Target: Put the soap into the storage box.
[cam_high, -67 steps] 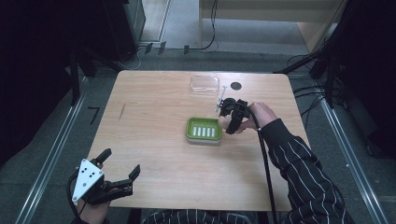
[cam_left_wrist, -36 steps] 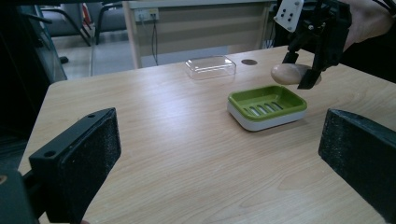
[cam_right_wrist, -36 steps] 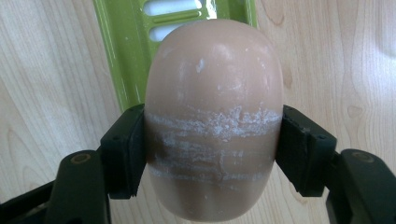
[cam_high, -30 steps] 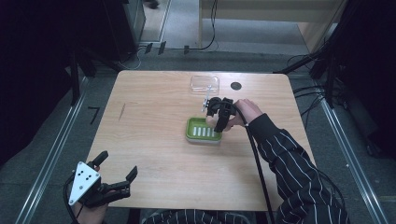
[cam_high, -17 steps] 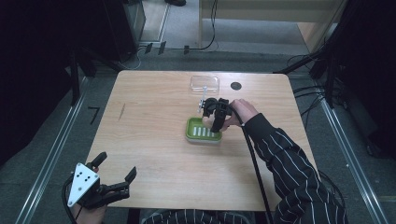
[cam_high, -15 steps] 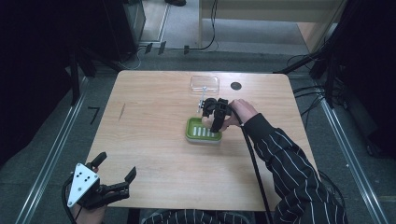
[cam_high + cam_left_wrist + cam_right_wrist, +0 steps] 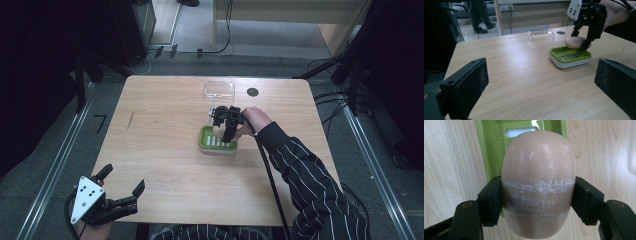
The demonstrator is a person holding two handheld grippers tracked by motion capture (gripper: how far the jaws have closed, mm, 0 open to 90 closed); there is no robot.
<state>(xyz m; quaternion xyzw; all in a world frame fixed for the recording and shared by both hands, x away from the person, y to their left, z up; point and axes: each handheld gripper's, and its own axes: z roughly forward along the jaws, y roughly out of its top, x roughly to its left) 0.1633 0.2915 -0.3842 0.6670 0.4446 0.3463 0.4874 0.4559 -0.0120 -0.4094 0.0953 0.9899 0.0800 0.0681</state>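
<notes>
The right gripper [image 7: 226, 131] points down, jaws clamped; the left gripper [image 7: 122, 192] rests, apparently open, at the table's near-left corner.

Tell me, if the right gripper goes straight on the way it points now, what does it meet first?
Probably the green soap dish: the right gripper, shut on the soap bar, points down at it, though the gap between them is hard to judge.

In the right gripper view the soap bar [image 7: 537, 182] hides most of the green soap dish [image 7: 489, 152]; the dish's top is cut by the picture's edge. In the high view the right claw [image 7: 226, 131] covers the soap. In the left gripper view the left claw [image 7: 544, 85] is cut at both lower corners.
</notes>
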